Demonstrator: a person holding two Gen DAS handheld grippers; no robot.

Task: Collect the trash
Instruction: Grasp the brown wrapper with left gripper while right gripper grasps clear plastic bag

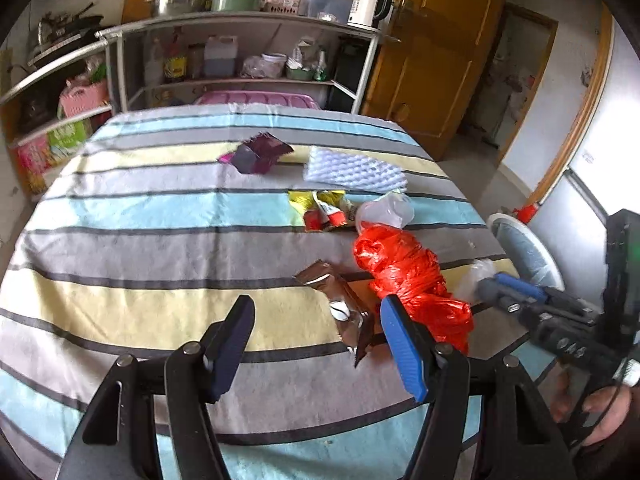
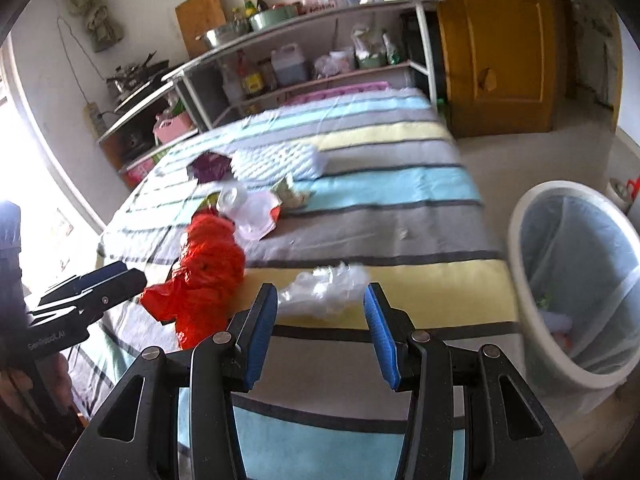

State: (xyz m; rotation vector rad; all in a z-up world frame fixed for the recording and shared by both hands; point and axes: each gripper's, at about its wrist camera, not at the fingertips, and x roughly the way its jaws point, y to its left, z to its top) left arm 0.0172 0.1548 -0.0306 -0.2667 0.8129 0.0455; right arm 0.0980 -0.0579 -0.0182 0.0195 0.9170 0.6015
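The left gripper (image 1: pixel 316 312) hangs over the striped tablecloth (image 1: pixel 140 240) with its jaws spread wide and nothing pressed between them. A brown wrapper (image 1: pixel 340 300) lies on the cloth in the gap, nearer the blue pad at 3 o'clock. Just past that pad, toward 2 o'clock, sits a crumpled red plastic bag (image 1: pixel 408 276).

Only the left wrist view shows the wrapper, and it also gives the clearer look at the far litter: a purple packet (image 1: pixel 256 156) at 12 o'clock, a white foam sheet (image 1: pixel 352 168) beside it, and yellow and red sachets (image 1: pixel 320 210) next to a clear plastic cup (image 1: pixel 386 212).

The right gripper (image 2: pixel 320 308) also stands open and empty. A clump of clear plastic film (image 2: pixel 324 286) lies on the yellow stripe just beyond its fingertips, toward 12 o'clock. In the left wrist view this film is only a pale patch behind the right tool.

The right wrist view alone shows the white bin (image 2: pixel 516 240) fully, at 3 o'clock off the table edge, lined with a thin bag and holding a few scraps. The red bag lies at 10 o'clock there.
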